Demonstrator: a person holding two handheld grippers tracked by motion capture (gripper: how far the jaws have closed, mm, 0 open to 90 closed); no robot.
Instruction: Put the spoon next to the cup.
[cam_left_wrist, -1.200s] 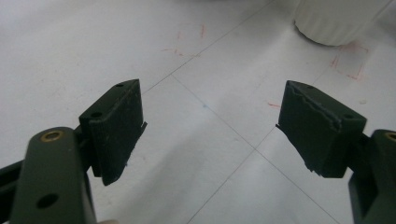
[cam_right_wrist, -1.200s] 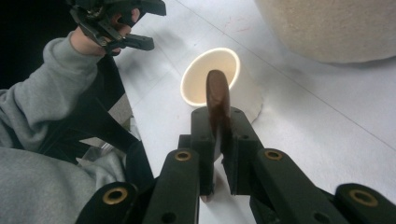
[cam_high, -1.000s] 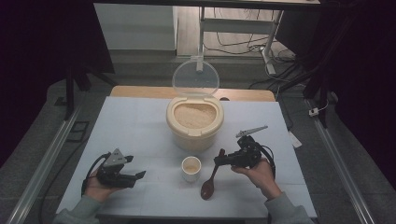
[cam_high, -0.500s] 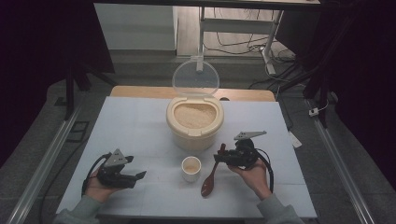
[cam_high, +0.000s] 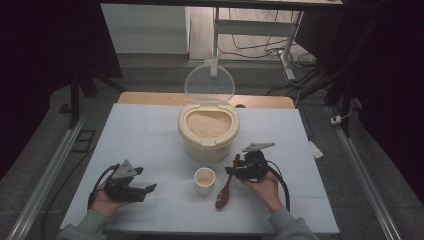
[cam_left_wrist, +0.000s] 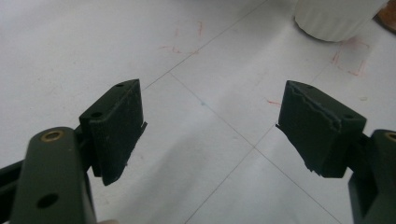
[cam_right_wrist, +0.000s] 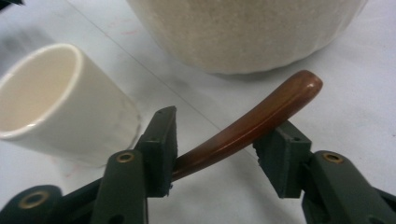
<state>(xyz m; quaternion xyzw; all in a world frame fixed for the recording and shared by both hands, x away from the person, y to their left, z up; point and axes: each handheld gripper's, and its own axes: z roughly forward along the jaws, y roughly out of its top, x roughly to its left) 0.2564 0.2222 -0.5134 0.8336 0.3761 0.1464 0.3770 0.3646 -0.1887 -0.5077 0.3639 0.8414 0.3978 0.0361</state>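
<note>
A brown wooden spoon (cam_high: 223, 194) lies on the white table (cam_high: 140, 135), bowl toward the person. Its handle (cam_right_wrist: 261, 116) runs up between the jaws of my right gripper (cam_high: 235, 170) (cam_right_wrist: 217, 144). Those jaws have just been opening; the handle rests against one pad and stands clear of the other. A small white cup (cam_high: 205, 179) (cam_right_wrist: 60, 102) stands just left of the spoon. Behind it is a cream rice container (cam_high: 208, 131) (cam_right_wrist: 247, 32) full of grain, its clear lid (cam_high: 209, 82) raised. My left gripper (cam_high: 146, 179) (cam_left_wrist: 210, 126) rests open at the front left, with nothing between its pads.
The white cup's base (cam_left_wrist: 336, 18) shows at the top right of the left gripper view. A wooden strip edges the table's far side (cam_high: 150, 98). Metal rails run along both sides of the table, and cables lie on the floor behind.
My right gripper has sunk toward the table with the spoon, whose bowl now rests on the surface. Its jaws have spread apart off the handle. The left gripper has stayed put.
</note>
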